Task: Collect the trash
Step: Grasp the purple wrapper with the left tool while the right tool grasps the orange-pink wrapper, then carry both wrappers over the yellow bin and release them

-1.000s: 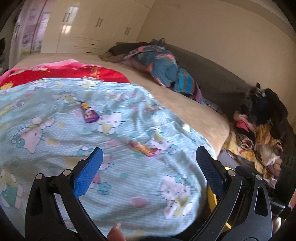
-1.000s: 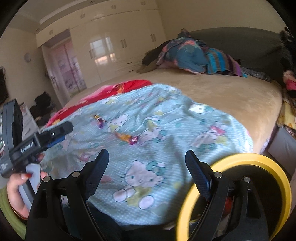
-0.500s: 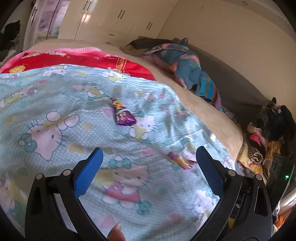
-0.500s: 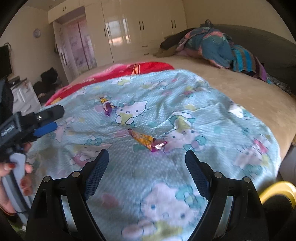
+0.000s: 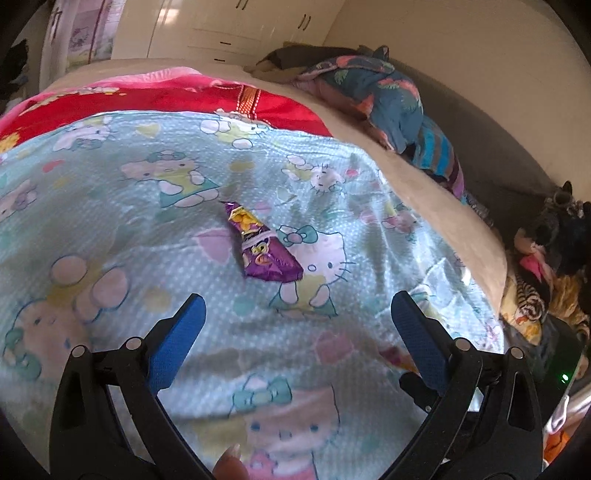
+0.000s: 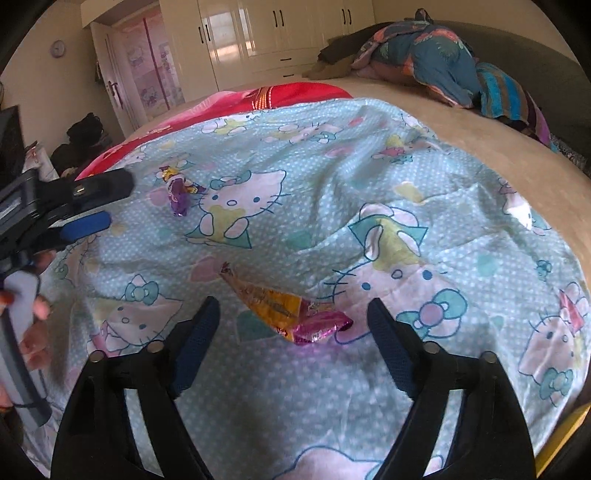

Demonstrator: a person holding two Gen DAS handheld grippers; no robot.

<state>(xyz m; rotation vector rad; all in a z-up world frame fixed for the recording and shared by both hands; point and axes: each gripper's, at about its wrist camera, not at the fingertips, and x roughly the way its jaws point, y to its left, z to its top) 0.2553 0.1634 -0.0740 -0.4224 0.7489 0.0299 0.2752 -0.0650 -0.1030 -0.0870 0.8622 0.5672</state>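
Observation:
A purple snack wrapper (image 5: 262, 247) lies on the light blue cartoon-cat blanket (image 5: 110, 206), just ahead of my left gripper (image 5: 297, 310), which is open and empty. In the right wrist view an orange and pink wrapper (image 6: 288, 312) lies flat on the same blanket (image 6: 369, 177), right in front of my right gripper (image 6: 291, 314). Its jaws are closing with the wrapper's near end between the tips, pads not pressing on it. The purple wrapper (image 6: 179, 190) shows farther back, next to the left gripper (image 6: 96, 206) and the hand (image 6: 35, 317) holding it.
A red blanket (image 5: 177, 96) and a heap of dark patterned bedding (image 5: 384, 99) lie farther up the tan bed (image 6: 461, 125). Clothes (image 5: 543, 280) are piled beside the bed on the right. White wardrobes (image 6: 277, 33) line the far wall. A yellow rim (image 6: 565, 435) shows at lower right.
Both grippers came down and forward over the blanket, each closer to a wrapper. The right gripper's jaws narrowed. The yellow bin slid almost out of the right view.

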